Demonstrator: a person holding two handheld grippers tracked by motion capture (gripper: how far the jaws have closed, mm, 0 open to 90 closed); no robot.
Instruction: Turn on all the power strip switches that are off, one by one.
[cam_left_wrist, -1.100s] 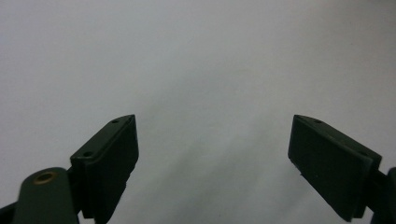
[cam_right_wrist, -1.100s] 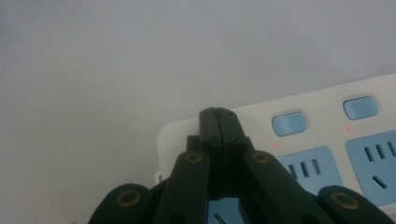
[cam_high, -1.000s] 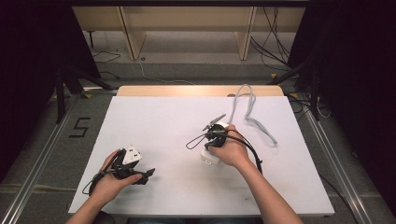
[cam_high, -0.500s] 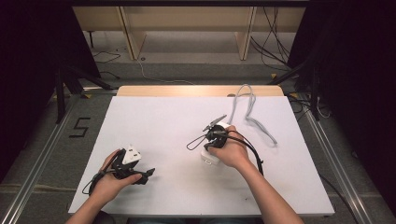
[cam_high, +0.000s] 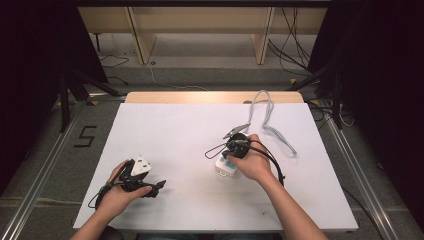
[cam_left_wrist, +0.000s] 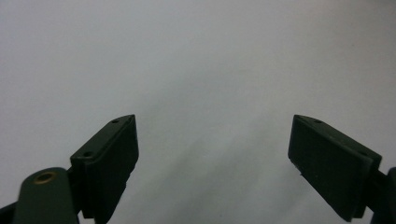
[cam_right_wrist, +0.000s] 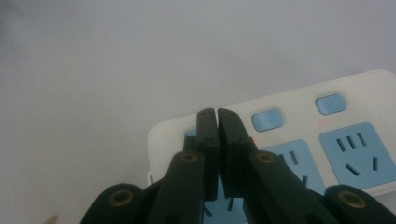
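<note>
Between the earlier high views and this moment almost nothing has moved: both hands rest at the same places on the white table (cam_high: 175, 130), and the right hand-held gripper (cam_right_wrist: 217, 114) stays low over the power strip (cam_right_wrist: 299, 140). My reading is that the person is holding a press on one of the strip's switches, or has just finished it, and has not started to leave.

In the right gripper view the two jaws are pressed together with nothing between them. Their tips stand over the upper edge of the white strip, at the place of the end switch in the row; a bit of blue shows just beside the left jaw. Whether the tips really touch that switch I cannot tell. Two other blue switches (cam_right_wrist: 267, 120) lie free beside it, each above its blue socket (cam_right_wrist: 355, 156). Small red marks sit near the switches, but I cannot say if they are lamps.

In the high view the power strip (cam_high: 223, 167) lies under the right hand-held gripper (cam_high: 235, 134), mostly covered by the hand, and its grey cord (cam_high: 265, 112) runs toward the far edge of the table.

The left hand-held gripper (cam_left_wrist: 212, 140) has its jaws wide apart and empty above bare table, well apart from the strip.
</note>
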